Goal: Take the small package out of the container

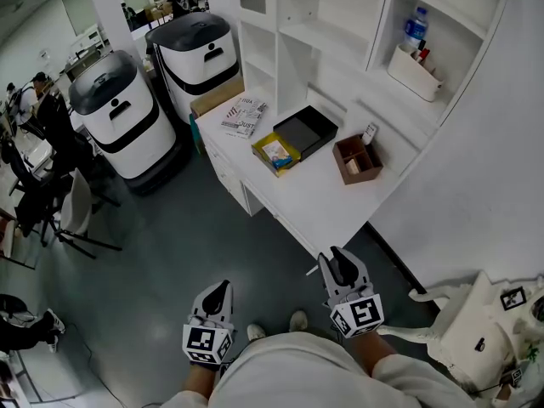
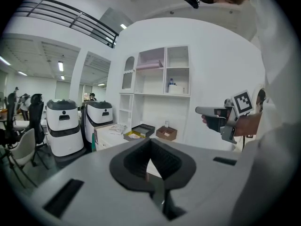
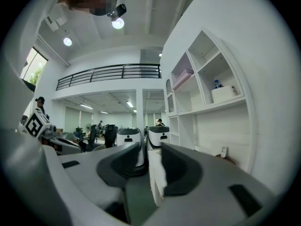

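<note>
A small pale package (image 1: 277,152) lies inside a yellow container (image 1: 287,167) on the white desk (image 1: 314,202), beside a black tray (image 1: 306,130). The same container (image 2: 133,135) shows far off in the left gripper view. Both grippers hang close to the person's body, well short of the desk and touching nothing. My left gripper (image 1: 218,292) (image 2: 151,166) has its jaws together and empty. My right gripper (image 1: 342,264) (image 3: 151,166) points level toward the shelves, its jaws a narrow slit apart with nothing between them. It also shows from the side as the right gripper (image 2: 209,112).
A brown divided box (image 1: 357,160) and a magazine (image 1: 245,116) also lie on the desk. White shelves (image 1: 340,24) rise behind it. Two white-and-black machines (image 1: 115,113) (image 1: 194,53) stand to the left, office chairs (image 1: 51,202) beyond. A white bag (image 1: 476,338) sits on the floor at right.
</note>
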Demonstrator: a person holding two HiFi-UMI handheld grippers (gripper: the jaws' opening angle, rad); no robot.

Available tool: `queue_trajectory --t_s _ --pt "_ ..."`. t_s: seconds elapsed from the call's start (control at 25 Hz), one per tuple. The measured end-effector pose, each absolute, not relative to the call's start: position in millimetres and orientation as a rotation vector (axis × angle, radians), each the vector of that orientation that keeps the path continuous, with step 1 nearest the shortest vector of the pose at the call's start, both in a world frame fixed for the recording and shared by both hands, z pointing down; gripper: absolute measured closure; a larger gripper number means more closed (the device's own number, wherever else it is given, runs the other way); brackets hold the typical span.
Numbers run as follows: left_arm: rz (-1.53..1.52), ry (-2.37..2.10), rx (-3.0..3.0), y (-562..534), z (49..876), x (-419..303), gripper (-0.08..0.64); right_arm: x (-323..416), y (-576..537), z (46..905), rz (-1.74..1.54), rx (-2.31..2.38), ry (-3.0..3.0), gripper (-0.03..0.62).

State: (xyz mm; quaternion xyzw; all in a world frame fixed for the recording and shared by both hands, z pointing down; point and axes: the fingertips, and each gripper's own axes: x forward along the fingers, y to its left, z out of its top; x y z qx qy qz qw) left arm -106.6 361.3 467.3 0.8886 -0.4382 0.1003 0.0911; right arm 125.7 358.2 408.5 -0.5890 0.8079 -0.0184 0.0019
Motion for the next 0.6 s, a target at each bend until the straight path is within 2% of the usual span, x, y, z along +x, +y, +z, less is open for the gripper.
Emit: queue_trajectory --t_s 0.04,0.08,0.16,0.28,0.6 --pt "0.300 -1.303 2.639 361.0 467.3 -105.9 0.552 124.3 356.2 408.4 -0.072 -1.819 2.548 0.349" --pt "0.302 -1.304 2.637 360.5 467.6 -105.2 0.552 124.0 354.1 407.9 -0.074 -1.803 2.555 0.259" --pt "0.307 -1.303 2.634 359.3 468.4 -103.3 0.552 127.1 350.6 406.5 -0.033 -1.823 2.553 0.193" --pt "0.318 -1.302 2.632 357.3 470.6 -100.4 0.552 131.9 347.3 408.0 0.012 -1.849 2.556 0.152" --pt "0.359 -1.345 2.611 346.9 473.1 -89.6 0.552 147.4 343.7 421.1 -0.008 -1.814 2.597 0.152"
